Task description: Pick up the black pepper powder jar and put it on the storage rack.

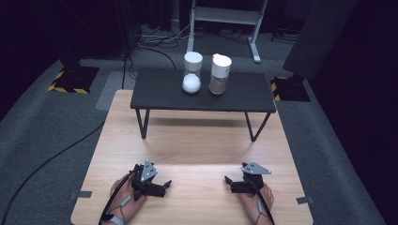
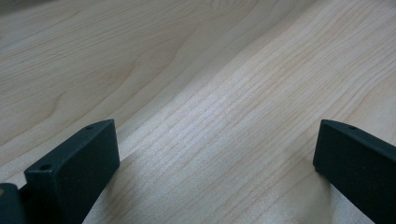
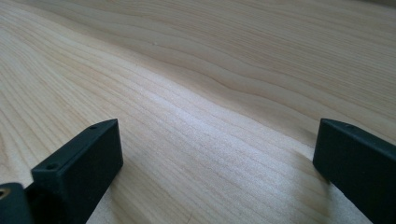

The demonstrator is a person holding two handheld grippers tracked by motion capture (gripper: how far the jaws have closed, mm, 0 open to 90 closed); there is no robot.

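Two clear jars with white lids stand side by side on a small dark raised shelf (image 1: 244, 96) at the far end of the wooden table (image 1: 197, 140). The left jar (image 1: 192, 72) holds white powder at its bottom; the right jar (image 1: 220, 74) holds a tan filling. My left gripper (image 1: 163, 185) rests low on the table near the front left, open, jaws pointing toward the middle. My right gripper (image 1: 230, 183) rests near the front right, open, jaws pointing inward too. In each gripper view, bare wood (image 2: 219, 116) (image 3: 210, 116) lies between the wide-apart jaws.
The shelf stands on thin black legs (image 1: 142, 123), leaving a gap beneath. Grey carpet surrounds the table, with a black cable (image 1: 51, 157) at the left, a metal stand (image 1: 225, 18) behind and yellow-black tape marks (image 1: 70, 84) on the floor.
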